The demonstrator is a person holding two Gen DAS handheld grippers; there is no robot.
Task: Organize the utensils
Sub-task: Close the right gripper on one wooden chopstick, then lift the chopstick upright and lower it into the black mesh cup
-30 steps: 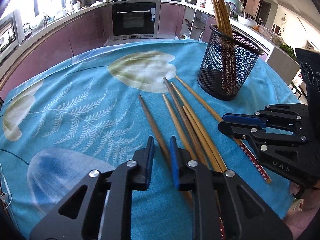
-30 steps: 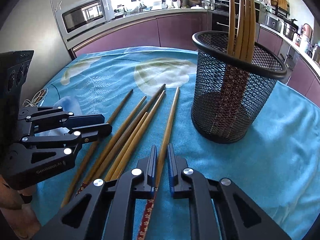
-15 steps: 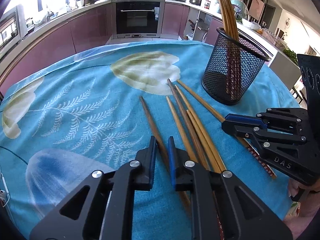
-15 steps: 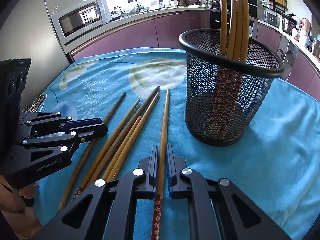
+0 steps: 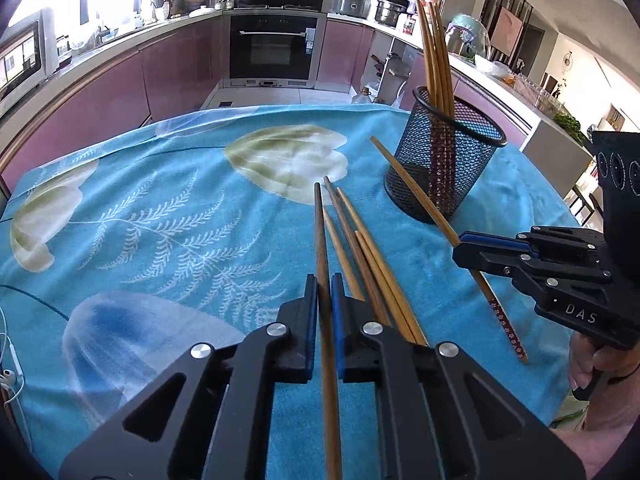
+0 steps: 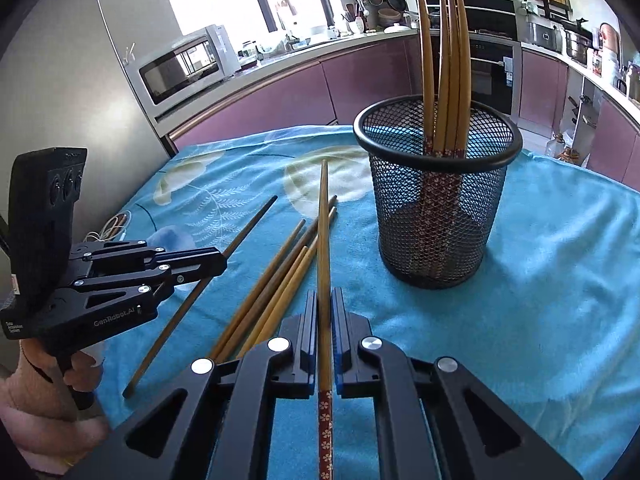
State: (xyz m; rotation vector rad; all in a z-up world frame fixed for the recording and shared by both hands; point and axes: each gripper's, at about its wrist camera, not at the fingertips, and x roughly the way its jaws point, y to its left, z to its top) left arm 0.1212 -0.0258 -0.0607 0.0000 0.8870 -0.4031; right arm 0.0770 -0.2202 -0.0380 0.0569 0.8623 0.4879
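Two chopsticks are held, one in each gripper. The left gripper (image 5: 325,280) has its jaws closed narrowly on a dark brown chopstick (image 5: 320,224), which runs straight ahead between the blue pads and ends out over the blue patterned cloth (image 5: 168,208) that covers the surface. Just to the right of this gripper, four loose chopsticks (image 5: 360,240) lie bunched on the cloth, touching one another and fanning forward. Farther right and ahead stands the black mesh holder (image 5: 448,172), upright, with several chopsticks (image 5: 434,52) standing in it, tips up.

The right gripper (image 6: 325,296) is clamped on a lighter chopstick with a red flowered handle (image 6: 323,232); the patterned end passes back between the jaws toward the camera and the plain end points forward, just left of the holder (image 6: 436,200). In the left wrist view this same chopstick (image 5: 416,188) is seen tilted, its tip raised beside the holder's near wall, with the right gripper (image 5: 460,242) pinching it near the middle. Whether its tip touches the mesh cannot be told.

From the right wrist view, the loose bundle (image 6: 276,280) lies just left of the right gripper, and the left gripper (image 6: 218,262) sits farther left, holding its dark chopstick (image 6: 250,226) at an angle.
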